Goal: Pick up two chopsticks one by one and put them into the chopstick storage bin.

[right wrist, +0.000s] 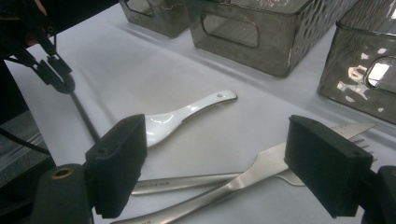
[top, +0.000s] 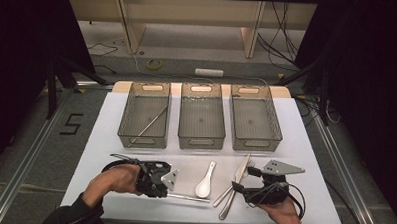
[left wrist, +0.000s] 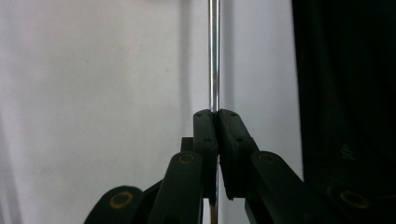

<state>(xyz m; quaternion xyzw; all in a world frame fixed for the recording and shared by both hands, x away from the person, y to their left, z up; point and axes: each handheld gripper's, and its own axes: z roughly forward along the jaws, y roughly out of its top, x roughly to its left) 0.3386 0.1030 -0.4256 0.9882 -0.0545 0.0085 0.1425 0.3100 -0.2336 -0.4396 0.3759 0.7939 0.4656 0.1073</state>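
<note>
Left gripper [top: 170, 187]: your jaws are pressed together on a metal chopstick [left wrist: 214, 56], which runs straight out from between the pads. In the high view the chopstick [top: 191, 197] lies low along the white table cover [top: 110, 139], near its front edge, pointing toward the spoon. Whether it has left the surface cannot be told.

Right gripper [right wrist: 224, 168]: jaws spread wide, holding nothing, poised over the cutlery at the front right.

Items in front of the right gripper:
- White ceramic spoon [right wrist: 182, 116], bowl toward you, lying alone between the two grippers.
- Fork [right wrist: 261, 168] and a second steel handle [right wrist: 187, 183], crossed over each other, with a knife [top: 241, 168] just beside them.

Step in hand, as judged: sorting cutlery into bins by kind, with the chopstick pick-up under way. The next move calls for you to lift the chopstick level, carry it to the left bin and lower it alongside its match, taking care that the long free end clears the bin wall.

Containers, far side of the cover, three in a row:
- Left bin [top: 129, 109]: one chopstick [top: 151, 124], lying diagonally.
- Middle bin [top: 185, 126]: appears empty.
- Right bin [top: 272, 119]: appears empty.
</note>
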